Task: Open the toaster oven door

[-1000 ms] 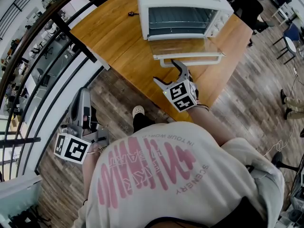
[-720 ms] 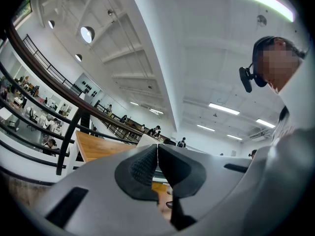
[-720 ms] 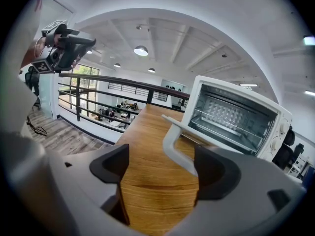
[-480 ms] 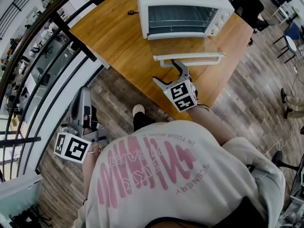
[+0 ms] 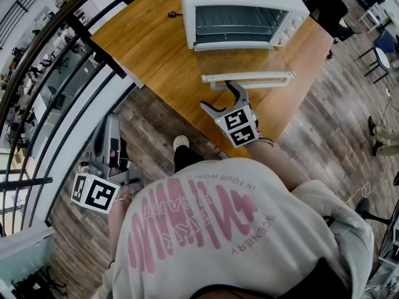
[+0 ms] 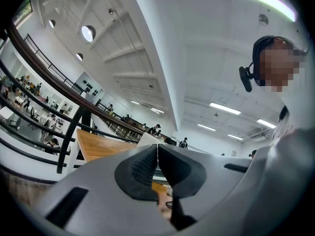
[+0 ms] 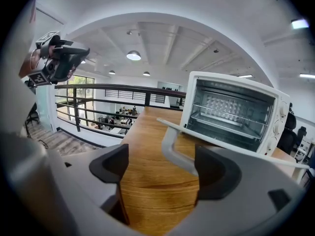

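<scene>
The toaster oven [image 5: 243, 11] sits at the far side of the wooden table [image 5: 149, 48]. Its glass door [image 5: 246, 61] is already dropped flat, with the white handle [image 5: 249, 78] facing the person. The right gripper [image 5: 217, 94] is parked right at that handle with its jaws spread wide (one end of the bar shows between them, nothing pinched). The left gripper [image 6: 156, 156] hangs off by the railing [image 5: 93, 50], jaws pressed together, holding nothing.

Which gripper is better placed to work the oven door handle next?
Right. The right gripper is open, close to the door handle; the left gripper is shut, held low, away from the table.
</scene>
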Demonstrator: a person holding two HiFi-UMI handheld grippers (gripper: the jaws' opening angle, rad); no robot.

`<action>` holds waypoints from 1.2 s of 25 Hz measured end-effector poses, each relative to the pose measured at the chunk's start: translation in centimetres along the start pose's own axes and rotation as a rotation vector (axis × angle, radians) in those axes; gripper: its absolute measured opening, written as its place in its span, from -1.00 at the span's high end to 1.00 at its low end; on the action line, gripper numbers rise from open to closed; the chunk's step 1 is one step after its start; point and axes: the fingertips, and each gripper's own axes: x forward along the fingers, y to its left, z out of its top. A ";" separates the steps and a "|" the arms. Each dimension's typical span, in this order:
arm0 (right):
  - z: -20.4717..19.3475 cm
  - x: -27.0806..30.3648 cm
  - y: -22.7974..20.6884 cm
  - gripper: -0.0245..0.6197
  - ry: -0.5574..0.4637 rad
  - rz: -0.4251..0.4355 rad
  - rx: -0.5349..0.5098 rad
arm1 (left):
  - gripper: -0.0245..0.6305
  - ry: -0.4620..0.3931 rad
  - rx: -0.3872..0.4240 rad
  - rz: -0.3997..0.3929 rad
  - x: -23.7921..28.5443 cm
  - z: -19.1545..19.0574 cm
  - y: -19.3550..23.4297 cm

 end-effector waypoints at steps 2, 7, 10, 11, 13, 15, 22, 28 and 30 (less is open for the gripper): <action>-0.2 0.1 0.1 -0.34 0.002 0.004 0.017 | 0.86 0.002 -0.001 0.002 0.0 -0.1 0.1; -0.4 0.2 0.1 -0.36 0.006 0.007 0.034 | 0.86 0.002 -0.004 0.009 -0.1 -0.2 0.1; -0.8 0.4 -0.1 -0.36 0.003 0.005 0.024 | 0.86 0.001 -0.004 0.013 -0.2 -0.1 0.1; -0.9 0.5 -0.2 -0.35 0.004 0.007 0.026 | 0.86 0.001 -0.004 0.013 -0.1 -0.1 0.1; -1.3 0.6 -0.1 -0.36 0.014 0.015 0.046 | 0.86 0.001 -0.003 0.013 -0.1 -0.3 0.1; -1.5 0.7 -0.1 -0.36 0.018 0.024 0.071 | 0.86 0.002 -0.002 0.014 -0.1 -0.3 0.1; -1.7 0.9 -0.3 -0.36 0.004 0.036 0.166 | 0.86 0.002 -0.002 0.018 0.1 -0.3 0.1; -1.9 0.8 -0.4 -0.36 -0.008 0.048 0.212 | 0.86 0.007 -0.003 0.017 0.3 -0.5 -0.2; -2.0 0.9 -0.5 -0.36 -0.009 0.055 0.260 | 0.86 0.008 -0.003 0.018 0.4 -0.5 -0.2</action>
